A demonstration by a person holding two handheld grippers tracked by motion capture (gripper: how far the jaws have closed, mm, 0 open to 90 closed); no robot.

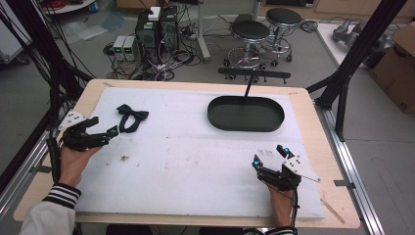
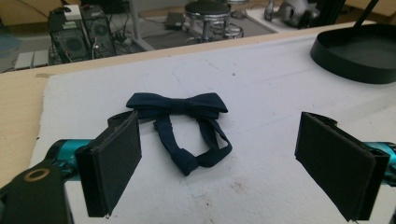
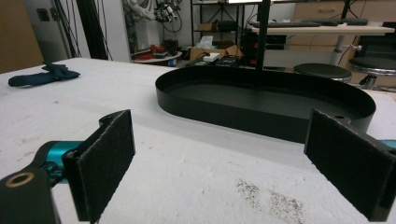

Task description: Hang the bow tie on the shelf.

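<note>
One dark bow tie [image 2: 177,106] lying on the white mat [image 1: 186,156] (far left part), just ahead of left gripper [image 1: 103,125], jaws wide apart, one black oval tray [image 1: 245,113], right gripper [image 1: 270,156] also spread, holding nothing.

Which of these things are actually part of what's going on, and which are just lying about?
In the job:
- bow tie, lying on the white mat ahead of the open left gripper
- black tray, probably where it goes
- right gripper, open, waiting near the tray

Just lying about:
- stools
- computer boxes and cables on the floor
- cardboard box
</note>
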